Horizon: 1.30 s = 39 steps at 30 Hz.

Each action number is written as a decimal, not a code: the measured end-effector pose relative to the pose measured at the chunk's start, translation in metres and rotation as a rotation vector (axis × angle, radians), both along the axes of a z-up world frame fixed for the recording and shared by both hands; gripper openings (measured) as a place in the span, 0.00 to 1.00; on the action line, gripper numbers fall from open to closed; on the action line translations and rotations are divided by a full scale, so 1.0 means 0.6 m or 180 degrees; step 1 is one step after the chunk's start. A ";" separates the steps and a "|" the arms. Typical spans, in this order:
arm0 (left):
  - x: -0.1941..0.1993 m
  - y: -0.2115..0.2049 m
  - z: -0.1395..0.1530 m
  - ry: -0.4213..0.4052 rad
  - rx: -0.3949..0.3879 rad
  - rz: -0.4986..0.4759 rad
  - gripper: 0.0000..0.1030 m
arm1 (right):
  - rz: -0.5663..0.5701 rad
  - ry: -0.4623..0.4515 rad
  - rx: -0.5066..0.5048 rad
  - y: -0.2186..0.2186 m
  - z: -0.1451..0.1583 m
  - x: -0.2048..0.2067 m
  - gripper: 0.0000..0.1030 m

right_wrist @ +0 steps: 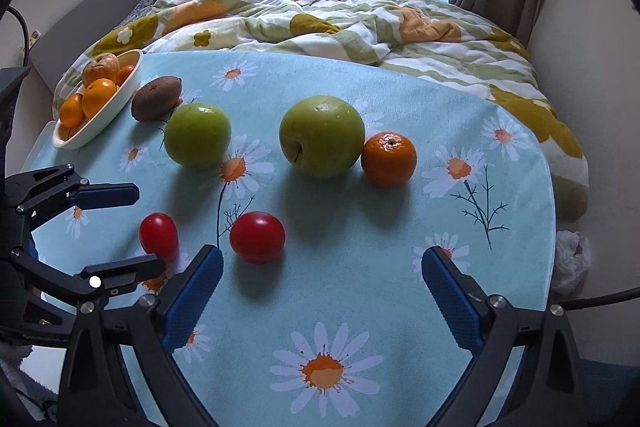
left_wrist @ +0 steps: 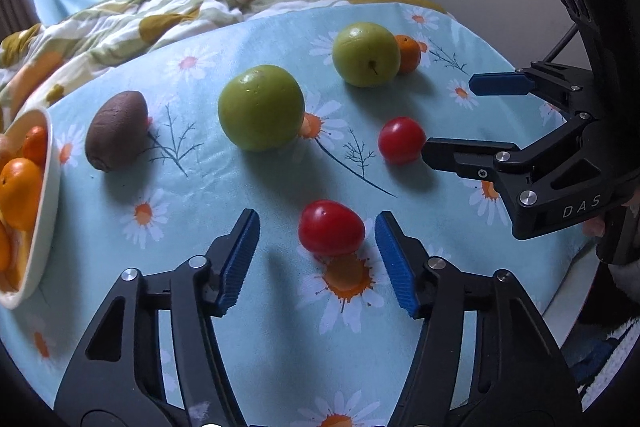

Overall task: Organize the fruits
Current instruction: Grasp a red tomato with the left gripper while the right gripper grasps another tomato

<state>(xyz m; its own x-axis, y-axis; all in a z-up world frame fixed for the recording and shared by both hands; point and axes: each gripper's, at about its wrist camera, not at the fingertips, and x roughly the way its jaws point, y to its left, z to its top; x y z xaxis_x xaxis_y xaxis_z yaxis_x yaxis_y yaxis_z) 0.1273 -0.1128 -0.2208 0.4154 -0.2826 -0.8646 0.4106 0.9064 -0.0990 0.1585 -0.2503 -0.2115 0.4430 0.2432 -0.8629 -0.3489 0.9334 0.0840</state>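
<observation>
On the daisy-print table lie two red tomatoes, two green apples, a kiwi (left_wrist: 117, 136) and an orange (right_wrist: 389, 159). My left gripper (left_wrist: 316, 259) is open, its blue pads on either side of the near tomato (left_wrist: 331, 233), not touching it. My right gripper (right_wrist: 322, 301) is open and empty; the second tomato (right_wrist: 257, 236) lies just ahead of its left pad. In the left wrist view the right gripper (left_wrist: 448, 117) is beside that tomato (left_wrist: 401, 140). The apples (left_wrist: 261, 107) (left_wrist: 366, 54) lie farther back.
A white bowl (right_wrist: 105, 115) with oranges and an apple stands at the table's far left, also in the left wrist view (left_wrist: 45, 211). A bed with a rumpled quilt (right_wrist: 320, 15) borders the table's far edge. A wall is on the right.
</observation>
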 end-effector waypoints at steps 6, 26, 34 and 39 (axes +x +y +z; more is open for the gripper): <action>-0.004 -0.013 -0.014 0.0011 0.0190 -0.0076 0.41 | 0.0078 0.0138 0.0065 0.011 -0.019 0.004 0.76; -0.007 0.016 -0.015 0.0034 0.0169 0.0174 0.40 | 0.0305 0.0052 0.0040 0.050 -0.026 0.000 0.41; -0.017 0.028 -0.001 -0.0015 0.0111 0.0293 0.40 | 0.0422 -0.0008 0.0106 0.063 -0.013 -0.005 0.30; -0.023 0.040 0.023 -0.0086 0.0037 0.0435 0.40 | 0.0454 -0.0052 0.0122 0.068 0.005 -0.008 0.30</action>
